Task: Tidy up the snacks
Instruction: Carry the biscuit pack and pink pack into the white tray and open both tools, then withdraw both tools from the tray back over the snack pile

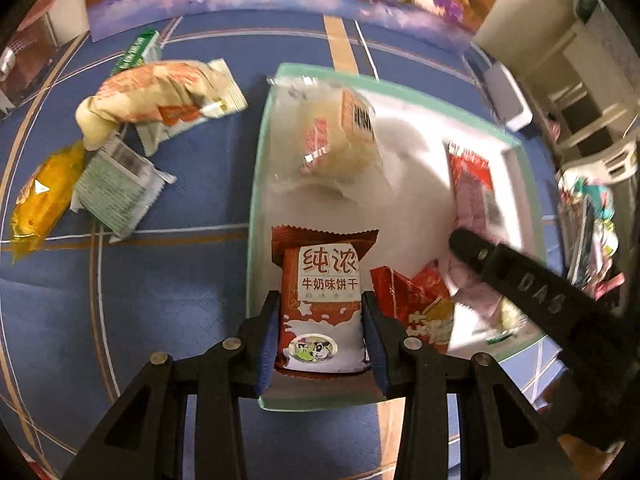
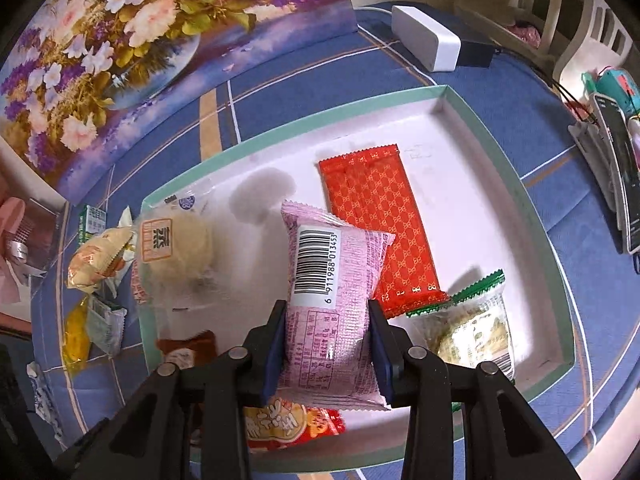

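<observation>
Left gripper (image 1: 320,320) clamps milk biscuit packet (image 1: 326,304) — over, perhaps touching, tray (image 1: 256,184).

A blue cloth (image 2: 500,184) with tan and white lines covers the desk. A flower painting (image 2: 120,48) leans behind; white shelving (image 2: 576,20) stands at right.

Blue table (image 1: 192,272) with tan and white lines carries it all. A green-rimmed tray (image 2: 532,216) sits on it. Left of the tray, loose snacks lie on the cloth: a cream bun pack (image 1: 160,96) overlapping a pale green packet (image 1: 116,192), a yellow packet (image 1: 40,196) just beside, a green pack (image 1: 134,52) behind. At the back, a flower painting (image 2: 120,40) and a white box (image 2: 426,36).
</observation>
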